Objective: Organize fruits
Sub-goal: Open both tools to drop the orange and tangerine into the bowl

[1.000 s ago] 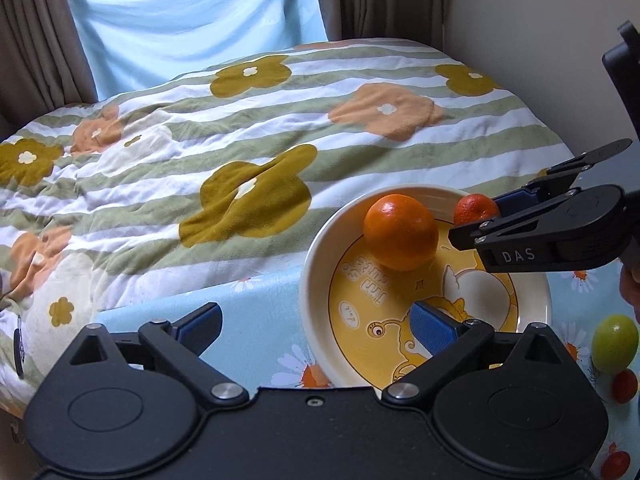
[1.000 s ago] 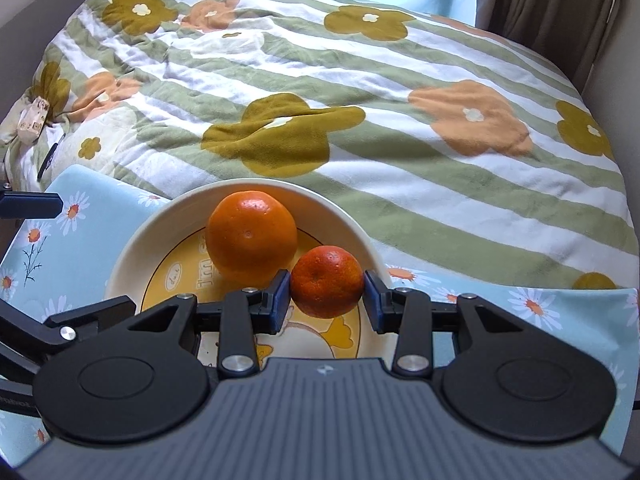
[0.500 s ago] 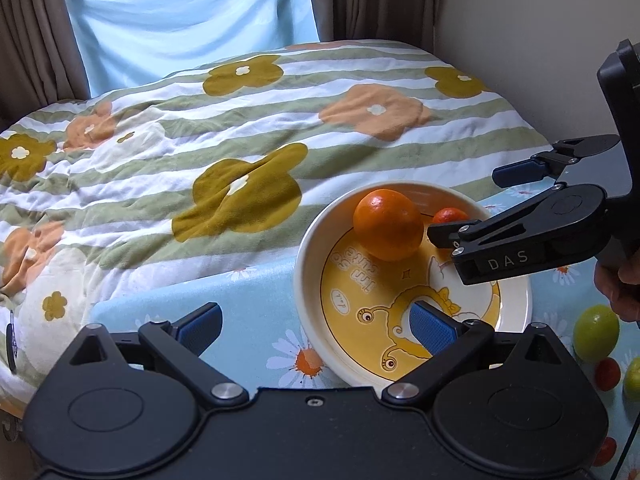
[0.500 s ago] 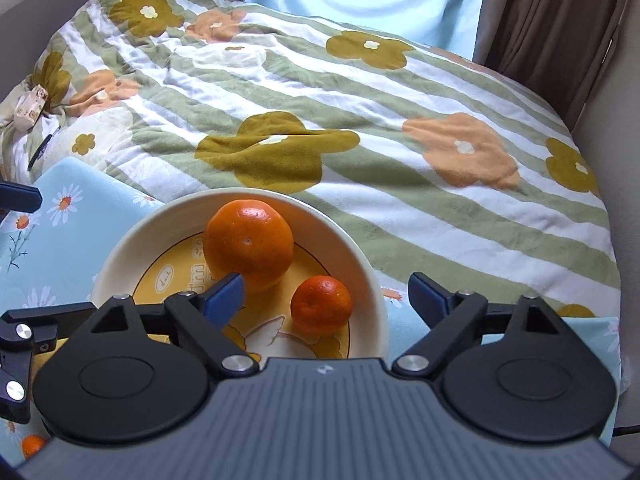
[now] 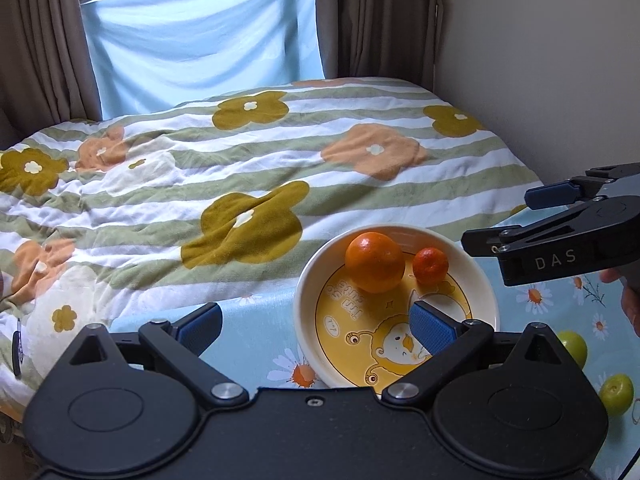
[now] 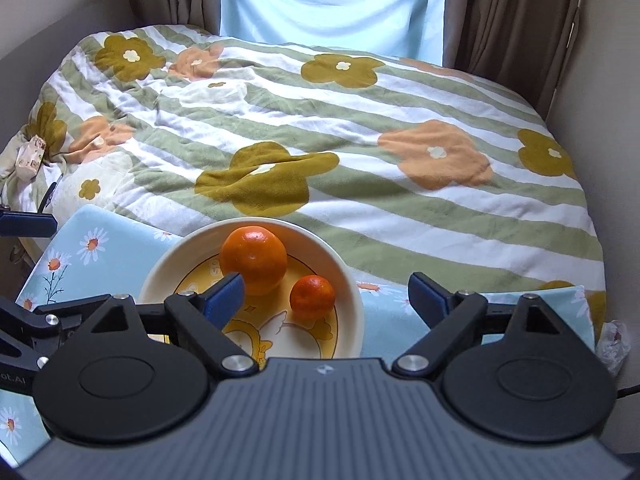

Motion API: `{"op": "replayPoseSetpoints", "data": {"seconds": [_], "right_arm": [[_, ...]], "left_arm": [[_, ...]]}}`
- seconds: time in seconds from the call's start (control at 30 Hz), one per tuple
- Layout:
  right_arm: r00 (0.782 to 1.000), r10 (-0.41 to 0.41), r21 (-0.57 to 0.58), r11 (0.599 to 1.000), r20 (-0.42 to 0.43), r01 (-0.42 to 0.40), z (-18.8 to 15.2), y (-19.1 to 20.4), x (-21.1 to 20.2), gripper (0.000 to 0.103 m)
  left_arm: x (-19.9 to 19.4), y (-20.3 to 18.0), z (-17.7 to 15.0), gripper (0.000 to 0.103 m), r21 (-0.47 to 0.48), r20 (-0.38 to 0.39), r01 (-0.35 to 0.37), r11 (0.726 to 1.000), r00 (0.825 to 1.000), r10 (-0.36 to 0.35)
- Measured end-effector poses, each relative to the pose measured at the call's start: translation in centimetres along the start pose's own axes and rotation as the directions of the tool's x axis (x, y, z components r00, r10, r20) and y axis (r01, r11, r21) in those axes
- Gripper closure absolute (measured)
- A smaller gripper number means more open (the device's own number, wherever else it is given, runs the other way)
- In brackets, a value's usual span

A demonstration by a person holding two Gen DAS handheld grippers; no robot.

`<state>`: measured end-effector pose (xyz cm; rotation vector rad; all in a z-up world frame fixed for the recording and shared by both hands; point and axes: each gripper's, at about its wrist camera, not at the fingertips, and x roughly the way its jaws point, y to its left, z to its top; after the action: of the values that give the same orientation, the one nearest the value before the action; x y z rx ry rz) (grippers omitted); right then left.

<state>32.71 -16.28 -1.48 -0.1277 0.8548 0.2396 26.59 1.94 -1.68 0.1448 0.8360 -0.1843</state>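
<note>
Right gripper [image 6: 324, 300] jaws wide, nothing between them, having just opened off the small orange [image 6: 312, 297], which lies in the bowl [image 6: 352, 280] just beside the large orange [image 6: 254, 261]; left gripper [image 5: 316, 328] jaws also wide and empty, near the bowl's left rim. Bowl sits at the far edge of the surface [image 5: 256, 332], covered in a blue daisy cloth, with bare cloth to its left and two green fruits [image 5: 573, 347] to its right. Beyond lie a bed [image 6: 360, 120] with a flowered quilt and a curtained window [image 5: 192, 24].

Black claw [image 5: 316, 326], blue ribbed pads [image 5: 432, 327], silver screws, "DAS" lettering.
</note>
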Motion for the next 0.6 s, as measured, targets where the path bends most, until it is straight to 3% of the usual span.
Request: {"op": "replayPoseSetpoints", "data": {"seconds": [0.3,0.6], "right_arm": [[0.994,-0.015,0.022,1.000,0.112,0.013,-2.3,-1.6,-8.2,0.000],[0.983,-0.019,0.014,1.000,0.182,0.017,-7.2,-2.7,-16.3,0.000]], "left_arm": [[-5.7,-1.8,-1.0,0.001,-0.026,0.083,-0.046,0.999,0.995,0.048],[-12.6,-6.0,-4.9,0.001,-0.086,0.173,-0.104,0.991,0.978,0.118]]}}
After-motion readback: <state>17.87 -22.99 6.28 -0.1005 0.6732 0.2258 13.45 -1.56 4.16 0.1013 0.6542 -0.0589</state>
